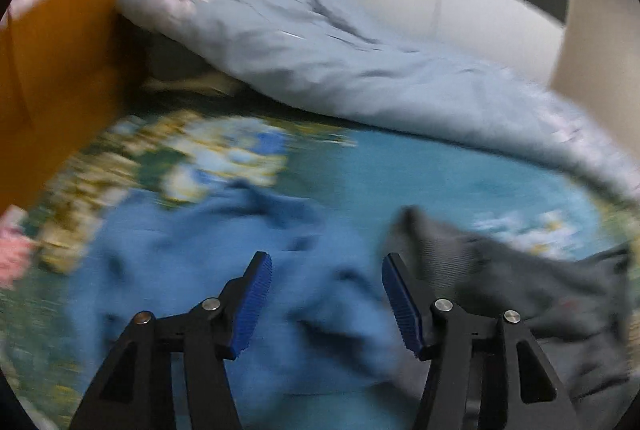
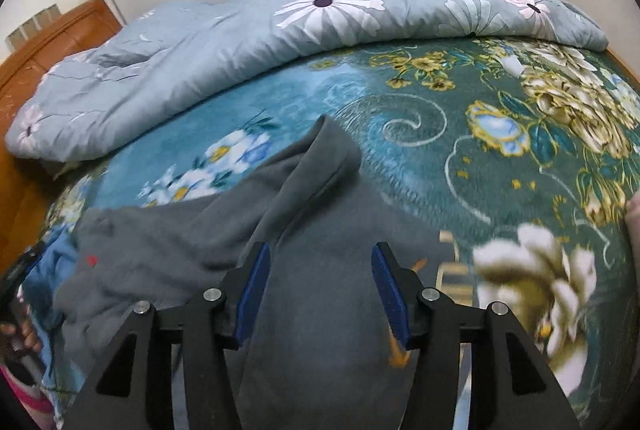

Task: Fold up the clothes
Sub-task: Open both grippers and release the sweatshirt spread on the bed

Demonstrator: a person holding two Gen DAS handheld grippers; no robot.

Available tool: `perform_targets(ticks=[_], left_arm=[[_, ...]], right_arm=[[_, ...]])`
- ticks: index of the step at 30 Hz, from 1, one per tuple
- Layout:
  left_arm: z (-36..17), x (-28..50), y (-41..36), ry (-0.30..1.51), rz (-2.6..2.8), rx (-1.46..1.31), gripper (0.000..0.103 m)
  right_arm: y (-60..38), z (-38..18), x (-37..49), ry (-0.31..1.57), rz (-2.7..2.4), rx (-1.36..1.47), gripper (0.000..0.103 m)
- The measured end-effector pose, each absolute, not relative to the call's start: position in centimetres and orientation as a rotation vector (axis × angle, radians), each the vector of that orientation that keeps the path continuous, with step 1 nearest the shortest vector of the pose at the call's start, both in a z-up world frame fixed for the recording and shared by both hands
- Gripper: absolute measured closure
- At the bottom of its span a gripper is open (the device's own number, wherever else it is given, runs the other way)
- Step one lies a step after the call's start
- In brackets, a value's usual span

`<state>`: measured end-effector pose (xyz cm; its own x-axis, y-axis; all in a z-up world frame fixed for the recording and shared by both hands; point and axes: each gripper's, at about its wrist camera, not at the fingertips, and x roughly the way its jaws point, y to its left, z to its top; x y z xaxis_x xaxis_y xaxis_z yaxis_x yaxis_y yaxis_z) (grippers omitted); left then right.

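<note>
Clothes lay on a bed whose teal floral blanket (image 2: pixel 400 158) covered the mattress. No brand, label or writing could be read anywhere; the only mark was a small red spot on the grey garment (image 2: pixel 192 254), too small to make out.

That grey garment lay crumpled beneath the right gripper (image 2: pixel 320 290), one sleeve-like part reaching away across the blanket. The right gripper's jaws stood apart with nothing pressed between them, the grey cloth showing below the gap.

A blue garment (image 1: pixel 208 254) lay rumpled under the left gripper (image 1: pixel 326 304), just beside the grey garment, which appeared at the right in the left wrist view. The left jaws also stood apart, gripping nothing.

A pale blue quilt (image 2: pixel 208 50) with daisy prints was heaped along the far edge, against an orange-brown headboard (image 1: pixel 60 50). The left wrist view was blurred.
</note>
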<state>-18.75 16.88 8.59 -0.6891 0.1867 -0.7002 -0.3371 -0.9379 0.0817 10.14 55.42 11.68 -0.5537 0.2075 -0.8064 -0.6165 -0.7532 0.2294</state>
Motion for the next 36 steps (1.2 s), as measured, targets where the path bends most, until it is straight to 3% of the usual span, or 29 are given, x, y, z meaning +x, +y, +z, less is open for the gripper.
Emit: perform_targets(ticks=[3, 7, 8, 9, 11, 14, 24, 27, 31, 34, 36], left_arm=[[6.2, -19.2, 17.5, 0.48, 2.598, -1.129, 0.04], [4.2, -19.9, 17.6, 0.503, 2.603, -1.19, 0.042], [4.1, -19.9, 17.5, 0.509, 2.619, -1.186, 0.053], [4.0, -20.0, 17.5, 0.514, 2.635, -1.183, 0.071], [3.8, -20.4, 16.9, 0.494, 2.641, -1.204, 0.086], [4.0, -20.9, 15.2, 0.469, 2.735, -1.211, 0.091], [6.3, -25.4, 1.3, 0.461, 3.103, -1.286, 0.091], [6.6, -25.7, -2.7, 0.244, 3.068, -1.346, 0.089], [7.1, -24.4, -3.2, 0.122, 2.988, -1.324, 0.089], [8.1, -23.3, -1.8, 0.003, 2.915, -1.323, 0.074], [9.1, -22.1, -0.4, -0.083, 2.887, -1.307, 0.05]], right_arm=[[54.3, 11.2, 10.8, 0.705, 2.3, -1.126, 0.049], [53.3, 10.1, 11.3, 0.776, 2.286, -1.165, 0.049], [53.0, 9.9, 11.4, 0.779, 2.286, -1.172, 0.049], [52.8, 9.8, 11.5, 0.772, 2.286, -1.179, 0.049], [52.3, 9.6, 11.7, 0.761, 2.286, -1.191, 0.049], [51.9, 9.4, 12.1, 0.772, 2.288, -1.192, 0.049], [51.2, 9.0, 14.3, 0.757, 2.289, -1.195, 0.049], [50.6, 9.0, 15.0, 0.775, 2.315, -1.197, 0.049], [49.1, 9.4, 15.1, 0.758, 2.369, -1.211, 0.049], [47.8, 9.7, 14.5, 0.729, 2.41, -1.242, 0.049], [47.2, 9.8, 13.9, 0.706, 2.428, -1.257, 0.049]])
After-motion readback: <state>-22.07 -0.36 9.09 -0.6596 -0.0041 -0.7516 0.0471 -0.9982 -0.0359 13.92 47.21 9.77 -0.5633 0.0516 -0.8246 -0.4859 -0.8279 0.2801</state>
